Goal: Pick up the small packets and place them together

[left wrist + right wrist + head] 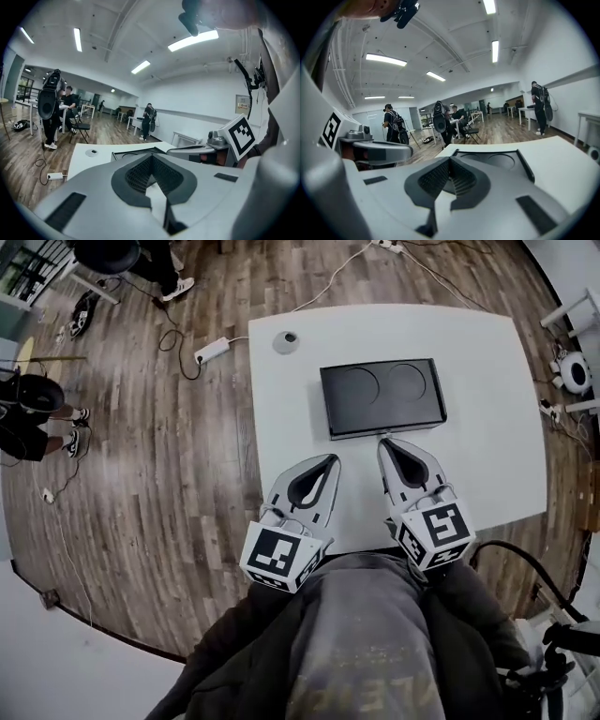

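Note:
No small packets show in any view. A black tray (382, 395) with two round hollows lies on the white table (487, 427); it appears empty. My left gripper (334, 458) hangs over the table's near edge, its tips a short way in front of the tray and its jaws together with nothing between them. Beside it my right gripper (382, 441) is shut and empty too, its tips almost at the tray's near rim. The left gripper view looks past its shut tips (151, 157) to the tray (133, 152); the right gripper view does likewise over its tips (450, 160) to the tray (499, 161).
A grey round disc (286, 341) sits at the table's far left corner. A power strip (214, 351) and cables lie on the wood floor to the left. People stand at the far left (37, 418). More tables and chairs fill the room behind.

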Demonstrator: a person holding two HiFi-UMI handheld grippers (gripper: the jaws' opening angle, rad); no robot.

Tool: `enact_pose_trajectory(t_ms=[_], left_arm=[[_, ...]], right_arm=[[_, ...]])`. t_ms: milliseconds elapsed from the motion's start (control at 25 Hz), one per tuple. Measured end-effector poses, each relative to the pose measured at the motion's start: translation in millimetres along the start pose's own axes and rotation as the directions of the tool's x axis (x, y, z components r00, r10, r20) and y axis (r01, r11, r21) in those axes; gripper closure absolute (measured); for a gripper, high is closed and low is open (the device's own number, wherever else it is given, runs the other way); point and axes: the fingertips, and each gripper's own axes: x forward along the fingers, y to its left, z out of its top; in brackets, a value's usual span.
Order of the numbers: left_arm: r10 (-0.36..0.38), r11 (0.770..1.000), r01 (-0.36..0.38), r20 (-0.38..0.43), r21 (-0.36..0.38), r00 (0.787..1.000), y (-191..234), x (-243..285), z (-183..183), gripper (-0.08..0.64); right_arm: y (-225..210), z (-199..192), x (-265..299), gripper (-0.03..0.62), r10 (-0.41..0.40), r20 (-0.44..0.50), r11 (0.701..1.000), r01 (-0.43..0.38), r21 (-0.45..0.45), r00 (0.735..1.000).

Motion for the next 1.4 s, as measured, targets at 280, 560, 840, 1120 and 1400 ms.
enact_pose_trajectory(t_ms=[280, 560, 840, 1120, 1400], left_arm=[[-0.036, 0.999, 0.036, -0.049, 0.002, 0.998, 7, 42, 5, 0.557], [-0.065, 0.998, 0.064, -0.116, -0.008, 0.991, 3, 62, -16, 0.557], [-0.081, 0.997, 0.077, -0.181, -0.032, 0.98, 3, 71, -45, 0.557], [-0.082, 0.996, 0.073, -0.219, -0.053, 0.972, 12, 68, -59, 0.557], [-0.055, 0.997, 0.041, -0.223, -0.065, 0.973, 21, 54, -60, 0.557]], right_arm=[[-33, -3, 20, 0.588, -0.029, -0.033, 0.999, 0.03, 0.028, 0.999], [-53, -43, 20, 0.588, -0.058, -0.092, 0.993, 0.067, 0.101, 0.994], [-70, -84, 22, 0.546, -0.115, -0.162, 0.981, 0.138, 0.137, 0.98], [-80, -111, 35, 0.499, -0.159, -0.259, 0.968, 0.202, 0.148, 0.953], [-78, -123, 44, 0.499, -0.171, -0.317, 0.965, 0.223, 0.136, 0.933]])
